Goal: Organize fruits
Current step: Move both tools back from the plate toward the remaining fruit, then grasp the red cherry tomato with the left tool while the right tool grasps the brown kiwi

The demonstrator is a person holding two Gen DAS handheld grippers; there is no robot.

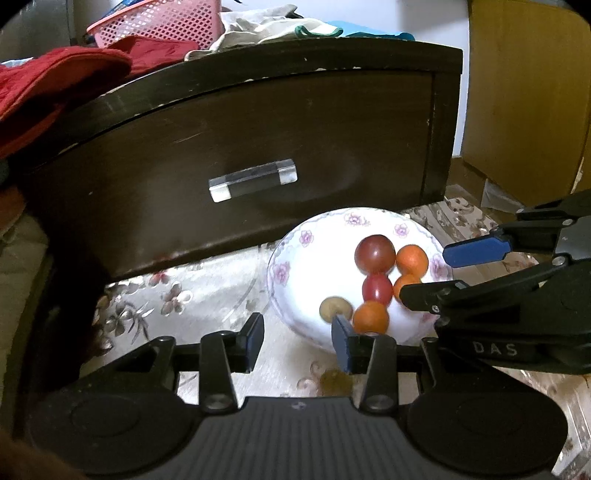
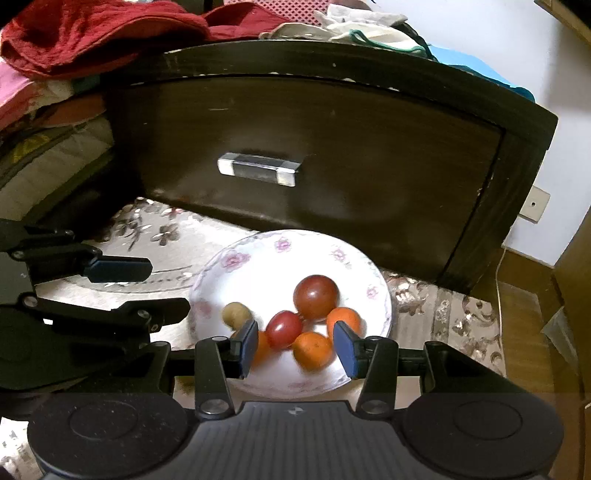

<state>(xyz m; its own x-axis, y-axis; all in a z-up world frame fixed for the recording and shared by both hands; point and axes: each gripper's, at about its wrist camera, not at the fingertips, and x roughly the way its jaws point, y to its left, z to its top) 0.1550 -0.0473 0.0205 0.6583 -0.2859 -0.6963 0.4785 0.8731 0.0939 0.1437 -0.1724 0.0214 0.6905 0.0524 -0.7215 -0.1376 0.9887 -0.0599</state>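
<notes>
Six small fruits sit together in the white flowered bowl [image 2: 236, 258], which rests on the patterned cloth [image 1: 207, 280] just in front of the dark drawer front [image 1: 258, 147]. Going left to right in your right wrist view: your left claw [image 2: 147, 284] comes in from the left edge with its fingers apart and nothing between them, its tips just beside the bowl's left rim. Inside the bowl, the pale tan fruit [image 2: 236, 314] lies farthest left. Next comes an orange fruit [image 2: 262, 347] partly hidden behind your right claw's left finger, then the small red tomato [image 2: 283, 329], then the blurred orange fruit [image 2: 313, 350] nearest you. The big dark red tomato [image 2: 316, 297] sits behind these, and another orange fruit [image 2: 343, 319] lies at the right, touching it.

Your right claw [image 2: 297, 349] hangs over the near side of the bowl with its blue pads [image 2: 345, 347] spread wide; the small red tomato and the near orange fruit fall between them, but the pads clamp nothing.

In your left wrist view, your left claw [image 1: 297, 338] stands open over the cloth at the bowl's left near edge, its right pad in front of the tan fruit [image 1: 332, 307]. Your right claw [image 1: 424, 271] reaches in from the right over the bowl's rim [image 1: 288, 251], fingers apart.

On the chest above lie a red cloth [image 1: 55, 81] and a pink basket [image 1: 159, 22].
</notes>
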